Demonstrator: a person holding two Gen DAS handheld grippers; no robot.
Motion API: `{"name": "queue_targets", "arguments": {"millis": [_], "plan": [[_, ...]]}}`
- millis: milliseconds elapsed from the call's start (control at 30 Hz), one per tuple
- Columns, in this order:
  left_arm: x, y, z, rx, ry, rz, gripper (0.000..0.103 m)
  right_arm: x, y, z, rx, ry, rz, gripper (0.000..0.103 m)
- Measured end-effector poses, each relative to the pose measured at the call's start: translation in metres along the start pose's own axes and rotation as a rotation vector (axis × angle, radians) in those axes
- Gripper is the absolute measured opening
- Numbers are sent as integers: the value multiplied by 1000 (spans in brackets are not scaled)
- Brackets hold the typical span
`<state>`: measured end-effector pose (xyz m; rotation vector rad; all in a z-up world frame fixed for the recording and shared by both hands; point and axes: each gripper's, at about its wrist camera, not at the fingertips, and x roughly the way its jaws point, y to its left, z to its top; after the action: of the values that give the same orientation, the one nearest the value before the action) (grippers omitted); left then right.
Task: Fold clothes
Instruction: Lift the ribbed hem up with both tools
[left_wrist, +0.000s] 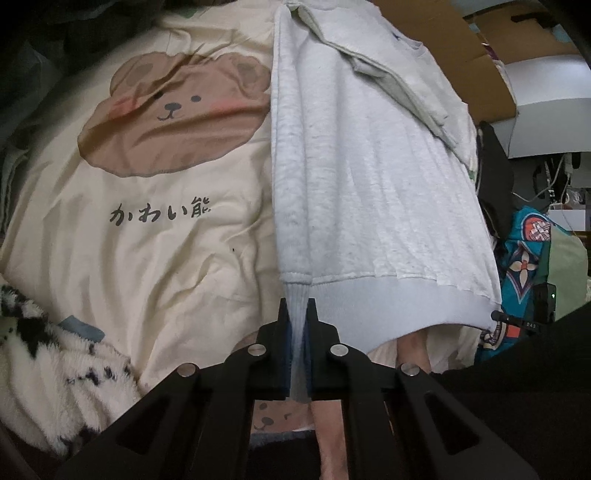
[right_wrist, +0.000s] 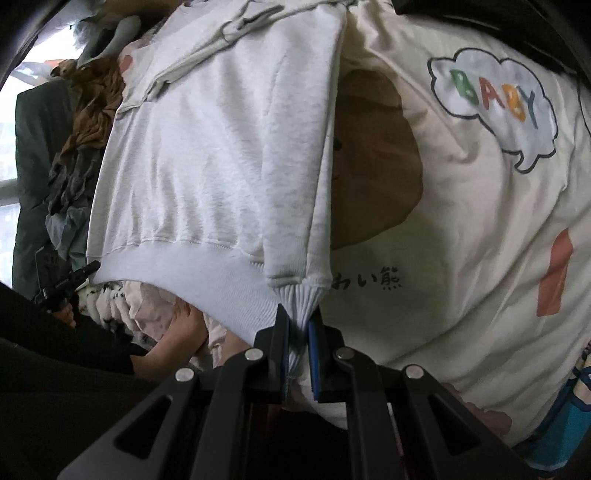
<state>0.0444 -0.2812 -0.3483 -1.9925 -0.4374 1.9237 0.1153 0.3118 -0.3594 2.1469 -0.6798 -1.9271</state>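
A light grey sweatshirt (left_wrist: 369, 177) lies on a cream bedspread with a brown bear print (left_wrist: 147, 229). Its sleeves are folded in along the body. My left gripper (left_wrist: 297, 314) is shut on the ribbed cuff and hem corner (left_wrist: 297, 295) at the sweatshirt's left side. My right gripper (right_wrist: 298, 319) is shut on the ribbed cuff and hem (right_wrist: 299, 299) at the sweatshirt's (right_wrist: 221, 155) right side, lifting the hem off the bedspread (right_wrist: 461, 221). A pale green garment (left_wrist: 399, 85) lies across the sweatshirt's far end.
A fluffy black-and-white blanket (left_wrist: 48, 362) lies at the near left. A patterned teal cloth (left_wrist: 528, 258) and cardboard boxes (left_wrist: 491, 44) are beyond the bed's right edge. Dark and brown clothes (right_wrist: 85, 122) are piled at the left in the right wrist view.
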Motion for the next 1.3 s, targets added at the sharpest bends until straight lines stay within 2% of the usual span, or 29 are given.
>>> {"name": "queue_targets", "arguments": {"millis": [200, 367, 600, 933, 1067, 1300], "plan": [[-28, -2, -8, 9, -21, -9, 4, -21, 10, -7, -20, -11, 9, 7], [-28, -18, -13, -4, -33, -17, 4, -37, 19, -13, -31, -29, 12, 7], [-32, -21, -38, -25, -13, -28, 4, -56, 10, -23, -16, -32, 8, 7], [-34, -16, -79, -82, 25, -28, 3, -56, 4, -53, 1, 3, -4, 7], [-31, -17, -79, -90, 22, -32, 3, -56, 0, -60, 15, 18, -3, 7], [-43, -27, -67, -103, -14, -63, 3, -60, 1, -56, 34, -10, 23, 7]]}}
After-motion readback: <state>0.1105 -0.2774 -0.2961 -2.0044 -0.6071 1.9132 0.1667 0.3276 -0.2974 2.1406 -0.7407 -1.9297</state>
